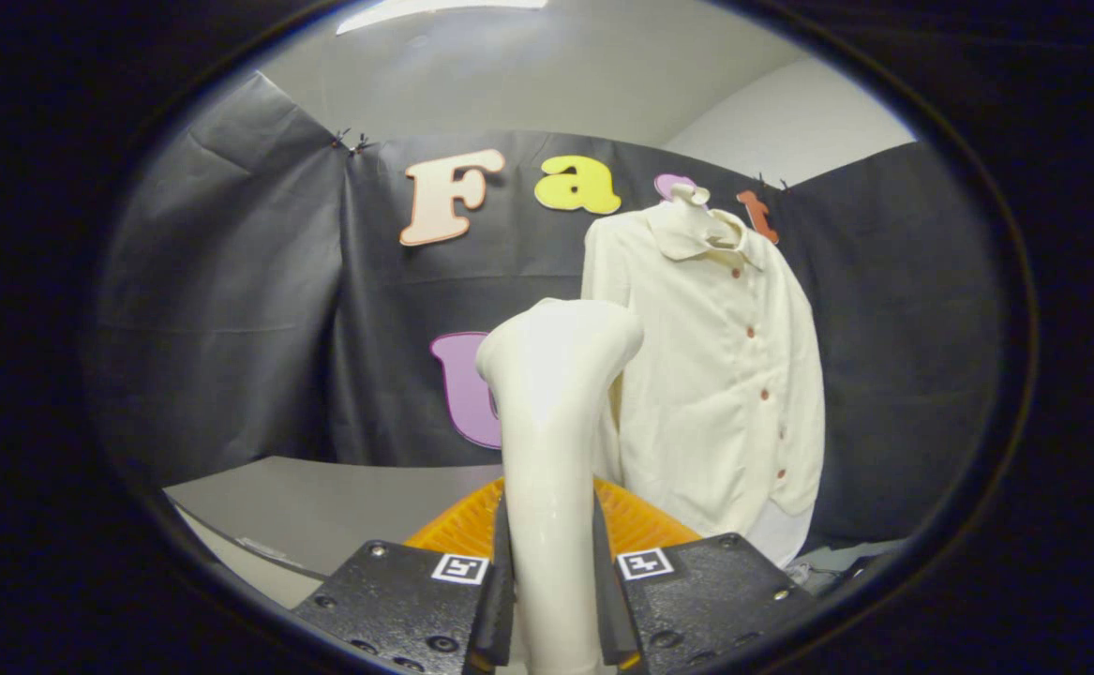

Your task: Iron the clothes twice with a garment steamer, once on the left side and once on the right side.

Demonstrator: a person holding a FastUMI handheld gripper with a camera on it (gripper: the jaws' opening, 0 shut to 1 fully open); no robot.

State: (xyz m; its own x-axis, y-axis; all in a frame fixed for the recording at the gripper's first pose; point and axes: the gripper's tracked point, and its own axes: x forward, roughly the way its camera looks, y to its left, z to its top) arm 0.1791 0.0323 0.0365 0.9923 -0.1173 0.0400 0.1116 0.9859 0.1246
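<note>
While the gripper (551, 600) clamps the steamer (551, 422) handle, approach step: shirt (715, 375) hangs beyond; next, bring head to its left side.

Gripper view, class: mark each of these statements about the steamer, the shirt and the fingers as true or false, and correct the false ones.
1. The gripper is shut on the garment steamer, one finger on each side of its handle. True.
2. The shirt lies folded on the table. False: it hangs upright on a hanger against the booth's black cloth wall.
3. The steamer's head is pressed flat on the shirt's front. False: from here it overlaps just the shirt's edge, and contact cannot be judged.
4. The shirt is buttoned down its front. True.
5. An orange ribbed thing sits just beyond the fingers, behind the steamer's handle. True.
</note>
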